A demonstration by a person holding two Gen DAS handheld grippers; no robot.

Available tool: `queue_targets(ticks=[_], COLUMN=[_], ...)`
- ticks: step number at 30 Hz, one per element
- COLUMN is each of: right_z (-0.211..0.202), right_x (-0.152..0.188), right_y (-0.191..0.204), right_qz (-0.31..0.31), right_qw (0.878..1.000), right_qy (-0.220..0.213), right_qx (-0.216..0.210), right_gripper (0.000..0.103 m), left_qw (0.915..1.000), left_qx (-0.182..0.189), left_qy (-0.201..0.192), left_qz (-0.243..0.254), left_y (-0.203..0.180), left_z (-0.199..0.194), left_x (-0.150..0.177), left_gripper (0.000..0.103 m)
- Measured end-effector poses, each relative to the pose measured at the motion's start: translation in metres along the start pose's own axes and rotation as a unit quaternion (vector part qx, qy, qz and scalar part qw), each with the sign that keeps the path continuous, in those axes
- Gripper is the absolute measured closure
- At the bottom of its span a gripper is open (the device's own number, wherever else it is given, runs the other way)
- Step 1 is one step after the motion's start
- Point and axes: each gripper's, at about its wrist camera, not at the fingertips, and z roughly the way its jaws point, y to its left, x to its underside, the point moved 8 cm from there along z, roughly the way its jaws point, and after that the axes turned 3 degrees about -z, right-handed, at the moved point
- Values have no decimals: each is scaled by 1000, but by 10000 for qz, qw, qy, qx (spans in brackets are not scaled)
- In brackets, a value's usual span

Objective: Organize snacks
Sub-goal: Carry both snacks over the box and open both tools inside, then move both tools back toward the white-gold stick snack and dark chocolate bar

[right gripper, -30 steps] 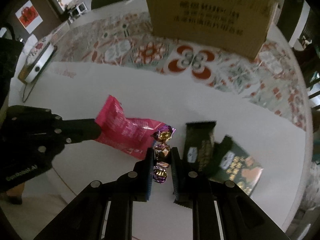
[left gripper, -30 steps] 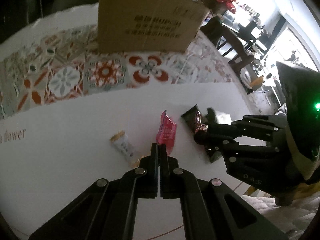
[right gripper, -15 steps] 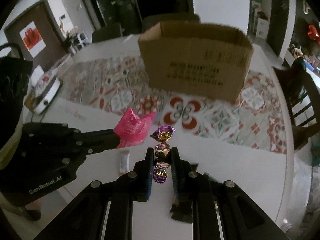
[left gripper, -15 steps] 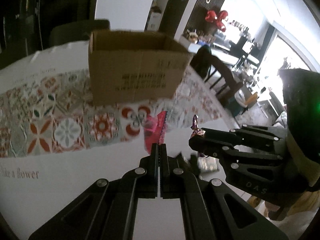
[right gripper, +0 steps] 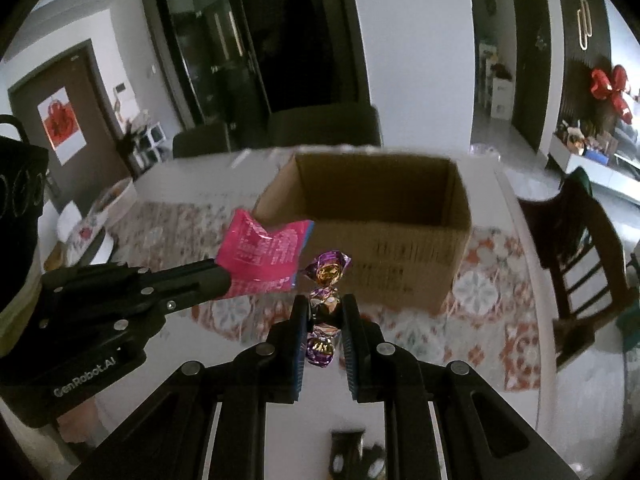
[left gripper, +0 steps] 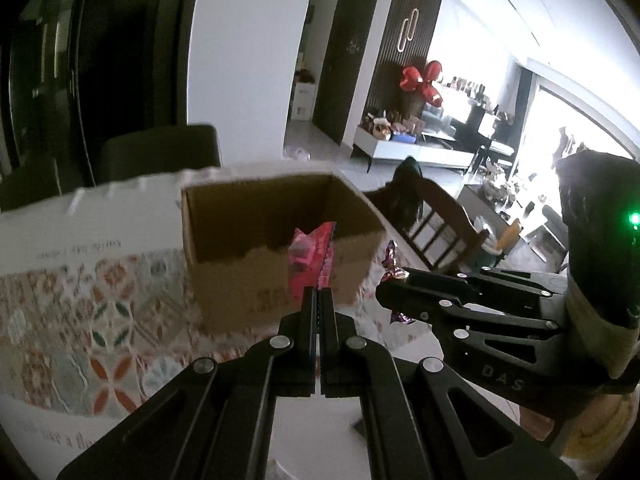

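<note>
Left wrist view: your left gripper [left gripper: 319, 300] has its fingers pressed together on the bottom edge of the pink snack packet [left gripper: 310, 256], which stands up at 12 o'clock.
Right gripper [right gripper: 324, 308]: your fingers are clamped on the purple-and-gold wrapped candies [right gripper: 326, 280], a short string poking out above and below the pads.
Between the two: from your right wrist view, the packet hangs at 10 o'clock of the candies, just beside them.
Table [right gripper: 516, 208]: patterned cloth [right gripper: 476, 292] under both loads.
Cardboard box [right gripper: 384, 224]: open-topped, at 12 o'clock beyond both snacks.
Far: dark chairs [right gripper: 320, 124] behind the box.
</note>
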Motion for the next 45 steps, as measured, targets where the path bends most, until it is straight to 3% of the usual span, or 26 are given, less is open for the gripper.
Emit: queue_targets(ticks=[11, 23, 25, 26, 27, 29, 37, 39, 45], right_z=[28, 78, 88, 92, 95, 95, 70, 58, 22], right_x=[-58, -80, -80, -79, -78, -74, -57, -50, -26], right_y=[-29, -60, -66, -69, -72, -81, -78, -72, -56], right_qz=[230, 257, 274, 299, 342, 464, 301, 262, 110], right_qw=[9995, 9990, 9985, 9980, 9973, 9956, 9921, 9921, 9885], right_qy=[-190, 94, 176, 241, 312, 286, 283, 212, -33], right_qx=[47, 343, 429, 497, 571, 761, 1182, 1210, 1511], right_gripper=[85, 85, 83, 77, 59, 48, 47, 32, 22], left_qw=[9996, 9993, 9988, 9985, 9983, 9977, 9947, 9934, 9918], left_qx=[-153, -296, -381, -388, -400, -500, -898, -950, -1002], left_qy=[-230, 236, 308, 377, 396, 396, 500, 616, 734], left_qz=[57, 75, -2, -107, -181, -228, -99, -163, -306], left_y=[21, 44, 51, 55, 59, 64, 64, 64, 57], left_z=[32, 100, 109, 113, 114, 113, 79, 68, 34], left_x=[-58, -71, -71, -69, -68, -66, -39, -26, 9], left_gripper=[100, 100, 94, 82, 70, 67, 55, 52, 49])
